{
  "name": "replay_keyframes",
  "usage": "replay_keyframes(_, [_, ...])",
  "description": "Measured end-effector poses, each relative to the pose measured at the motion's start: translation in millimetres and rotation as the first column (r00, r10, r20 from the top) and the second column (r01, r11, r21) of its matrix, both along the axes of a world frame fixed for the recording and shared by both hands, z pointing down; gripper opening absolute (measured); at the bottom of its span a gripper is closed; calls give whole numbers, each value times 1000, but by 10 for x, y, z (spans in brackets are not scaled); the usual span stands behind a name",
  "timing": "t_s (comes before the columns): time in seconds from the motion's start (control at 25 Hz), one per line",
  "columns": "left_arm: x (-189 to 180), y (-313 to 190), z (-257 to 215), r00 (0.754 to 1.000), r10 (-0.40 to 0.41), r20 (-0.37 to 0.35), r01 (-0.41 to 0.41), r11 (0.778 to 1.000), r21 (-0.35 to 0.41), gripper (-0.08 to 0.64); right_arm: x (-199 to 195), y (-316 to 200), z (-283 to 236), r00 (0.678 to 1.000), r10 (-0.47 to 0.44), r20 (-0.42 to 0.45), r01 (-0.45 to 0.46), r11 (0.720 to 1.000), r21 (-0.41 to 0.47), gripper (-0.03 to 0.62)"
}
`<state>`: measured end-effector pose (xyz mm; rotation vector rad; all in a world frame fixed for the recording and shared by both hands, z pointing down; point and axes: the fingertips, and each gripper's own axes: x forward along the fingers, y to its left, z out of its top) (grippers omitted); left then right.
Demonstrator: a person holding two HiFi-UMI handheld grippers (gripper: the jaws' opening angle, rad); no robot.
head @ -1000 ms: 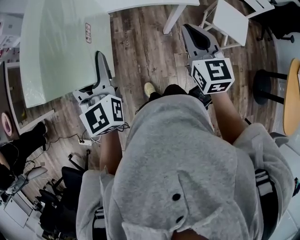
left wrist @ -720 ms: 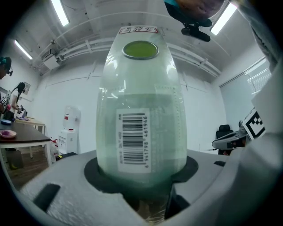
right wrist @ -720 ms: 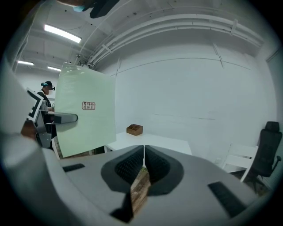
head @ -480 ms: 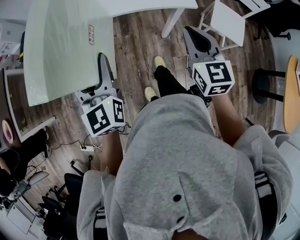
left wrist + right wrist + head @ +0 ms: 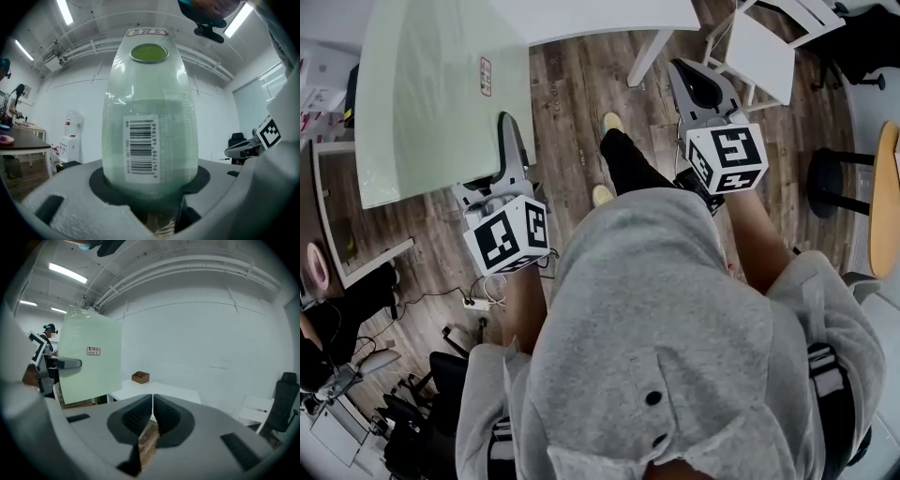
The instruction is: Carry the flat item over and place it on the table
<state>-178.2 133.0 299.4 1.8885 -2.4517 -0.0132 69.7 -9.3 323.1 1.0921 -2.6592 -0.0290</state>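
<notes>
The flat item is a large pale green sheet (image 5: 441, 94) with a small red-bordered label; it hangs over the wooden floor at the head view's upper left. My left gripper (image 5: 508, 136) is shut on its right edge. In the left gripper view the sheet (image 5: 150, 93) rises straight out of the jaws (image 5: 150, 187) and shows a barcode sticker. My right gripper (image 5: 701, 82) is shut and empty at the upper right. The right gripper view shows its jaws (image 5: 153, 401) touching, with the green sheet (image 5: 89, 362) off to the left.
A white table (image 5: 600, 13) lies ahead, with a small brown wooden box (image 5: 140, 377) on it. A white chair (image 5: 761, 47) and a black stool (image 5: 825, 173) stand to the right. A dark desk (image 5: 337, 234) and floor cables (image 5: 478, 291) are at left.
The person has taken a step, one foot swinging forward. Both grippers and the green sheet have shifted slightly toward the white table. The grips look unchanged.
</notes>
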Motion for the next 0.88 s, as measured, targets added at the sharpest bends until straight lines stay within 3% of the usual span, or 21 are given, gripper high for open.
replay_keyframes(0.44, [-149, -648, -1, 999, 14, 31, -14, 1000, -14, 272, -105, -576, 69, 1000, 20, 21, -20, 1000, -10, 28])
replay_keyframes(0.88, [-319, -1577, 101, 999, 7, 43, -4, 997, -76, 272, -255, -1483, 204, 1000, 25, 10, -24, 999, -32, 28])
